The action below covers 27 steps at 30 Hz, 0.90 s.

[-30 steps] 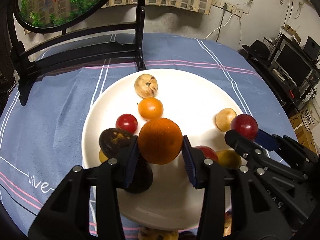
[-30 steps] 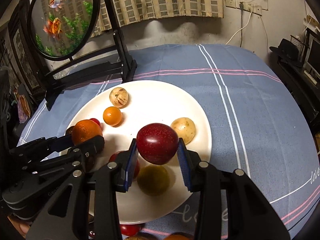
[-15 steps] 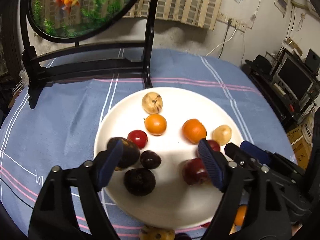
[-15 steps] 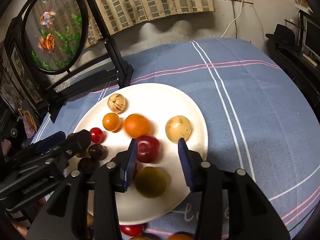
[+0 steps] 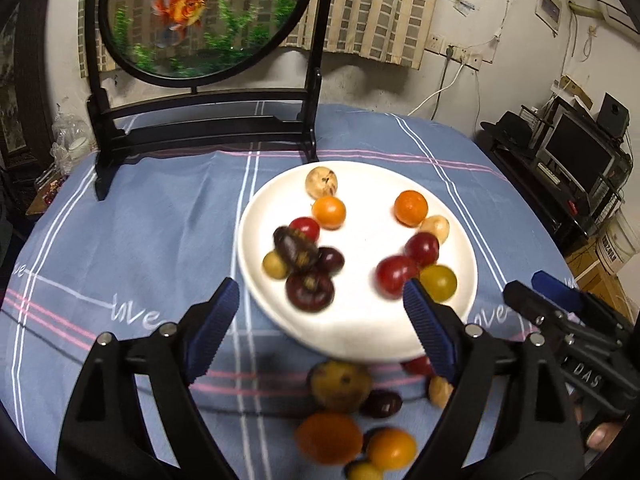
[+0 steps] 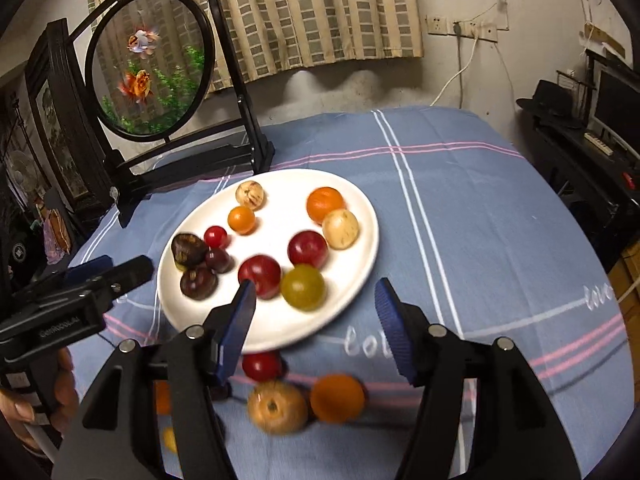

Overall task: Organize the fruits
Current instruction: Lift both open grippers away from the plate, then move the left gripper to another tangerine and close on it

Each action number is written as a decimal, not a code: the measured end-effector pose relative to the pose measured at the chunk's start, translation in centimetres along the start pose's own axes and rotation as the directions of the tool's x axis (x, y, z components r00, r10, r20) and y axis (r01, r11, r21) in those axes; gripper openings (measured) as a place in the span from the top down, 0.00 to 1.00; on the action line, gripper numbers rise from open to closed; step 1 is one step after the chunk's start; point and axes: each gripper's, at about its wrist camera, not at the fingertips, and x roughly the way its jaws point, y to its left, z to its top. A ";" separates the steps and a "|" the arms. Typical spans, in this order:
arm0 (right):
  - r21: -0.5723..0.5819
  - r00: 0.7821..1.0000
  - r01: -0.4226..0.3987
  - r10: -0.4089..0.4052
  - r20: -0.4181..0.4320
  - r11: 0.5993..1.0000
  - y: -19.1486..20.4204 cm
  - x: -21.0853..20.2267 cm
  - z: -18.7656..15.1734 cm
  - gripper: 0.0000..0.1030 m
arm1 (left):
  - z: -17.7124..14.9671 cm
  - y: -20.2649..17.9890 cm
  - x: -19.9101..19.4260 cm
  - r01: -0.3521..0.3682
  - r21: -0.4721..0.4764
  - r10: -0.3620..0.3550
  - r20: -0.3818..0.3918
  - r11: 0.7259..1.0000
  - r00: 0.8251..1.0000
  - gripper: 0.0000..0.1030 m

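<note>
Left gripper (image 5: 320, 312): jaws stand wide apart, having just been opening, with nothing clamped between them. In the left wrist view its blue pads (image 5: 212, 326) frame the lower half of the frame, over the near rim of the plate (image 5: 360, 344).

Right gripper (image 6: 314, 320): jaws apart, having just been opening; nothing is held. In the right wrist view its left pad overlaps the near edge of the plate and a red fruit behind it.

Plate: white, round, at frame centre in both views, on a blue striped cloth (image 5: 140, 232). It carries the sorted fruit.
- Upper part: a tan fruit (image 5: 321, 182) with a small orange (image 5: 329, 211) just below it.
- Upper right: a larger orange (image 5: 411, 208) touching a second tan fruit (image 6: 340, 229).
- Right: two red fruits (image 6: 307, 249) and a yellow-green fruit (image 6: 302, 286), close together.
- Left: a cluster of dark purple fruits (image 5: 310, 290) with a small red one (image 5: 305, 228) above. Motion blur obscures detail here.

Loose fruit: several pieces lie on the cloth below the plate, at the bottom of both frames, blurred. These include an orange (image 6: 337, 398), a tan-brown fruit (image 6: 277, 406) and a small red fruit (image 6: 262, 365).

Background: a round goldfish screen (image 5: 200, 16) on a black stand occupies the upper left of both frames.
</note>
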 end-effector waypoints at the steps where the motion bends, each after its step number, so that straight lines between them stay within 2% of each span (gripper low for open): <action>1: 0.001 1.000 -0.001 0.001 0.000 1.000 -0.1 -0.4 -0.6 0.40 | -0.7 0.2 -0.6 -0.005 0.003 0.005 0.006 1.000 1.000 0.14; 7: 0.066 1.000 -0.018 0.019 -0.022 0.998 -0.9 -1.5 -3.8 0.39 | -3.7 1.4 -2.7 -0.017 -0.009 0.017 0.010 1.000 1.000 0.14; 12: 0.101 1.000 0.027 -0.027 0.003 0.994 -1.5 -1.3 -6.4 0.40 | -5.7 2.4 -3.1 -0.034 -0.019 0.034 -0.004 0.999 0.999 0.13; 18: 0.085 0.999 0.031 -0.032 0.009 0.996 -1.8 -1.1 -7.1 0.40 | -7.9 3.9 -1.8 -0.035 -0.052 0.033 -0.034 0.998 0.999 0.13; 20: 0.081 0.999 0.039 -0.040 0.010 0.996 -1.9 -1.1 -7.1 0.40 | -8.4 4.0 -1.1 -0.037 -0.036 0.035 -0.052 0.999 0.998 0.13; 27: 0.097 0.998 0.063 -0.064 0.012 0.993 -2.6 -1.1 -7.0 0.40 | -9.2 3.3 -0.8 0.047 0.010 -0.047 -0.066 0.999 0.997 0.13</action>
